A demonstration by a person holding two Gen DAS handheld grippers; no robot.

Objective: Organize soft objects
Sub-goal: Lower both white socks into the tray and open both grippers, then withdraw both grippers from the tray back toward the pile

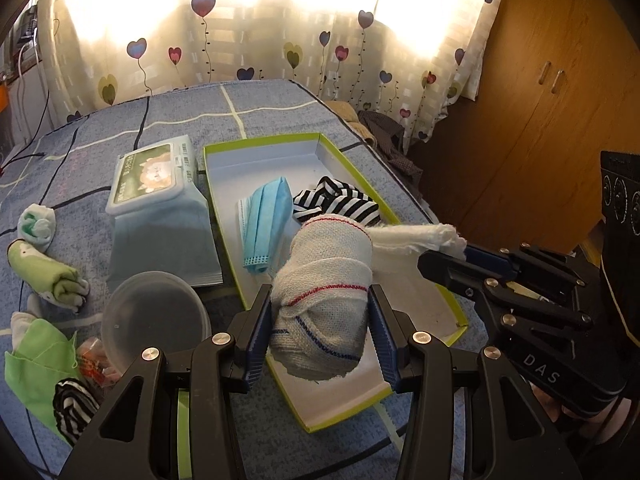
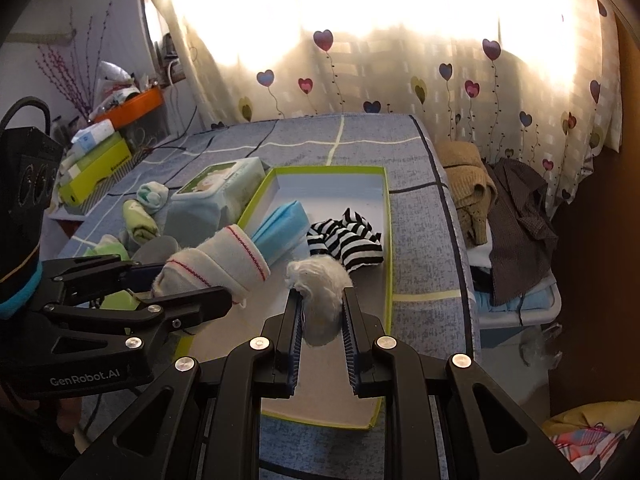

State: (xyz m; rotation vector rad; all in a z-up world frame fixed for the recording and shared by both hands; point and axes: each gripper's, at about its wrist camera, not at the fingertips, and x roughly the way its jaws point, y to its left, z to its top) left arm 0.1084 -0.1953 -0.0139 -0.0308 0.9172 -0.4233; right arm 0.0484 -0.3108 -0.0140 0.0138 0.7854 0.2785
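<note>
Closest to my left lens, the left gripper [image 1: 322,308] is clenched on a rolled white cloth [image 1: 326,280] with red and blue stripes, holding it above the near end of the green-rimmed box [image 1: 224,200]. Working left to right across the bed: a green cloth [image 1: 36,356] and striped sock [image 1: 74,404] lie at the near edge, small rolled socks [image 1: 38,224] farther back, then a clear plastic tub [image 1: 156,316] and a wipes pack [image 1: 154,178] just beside the box. Inside the box sit a blue face mask [image 1: 262,216] and a striped garment [image 1: 340,200]. To the right, my right gripper [image 2: 322,308] is clamped on the loose white tail of the same cloth.

I judge I'm mid-placement: both grippers carry one cloth over the box. Next I'd need to lower it into the bare floor nearest me, clear of the mask, then release both sides together so the roll doesn't unravel.
</note>
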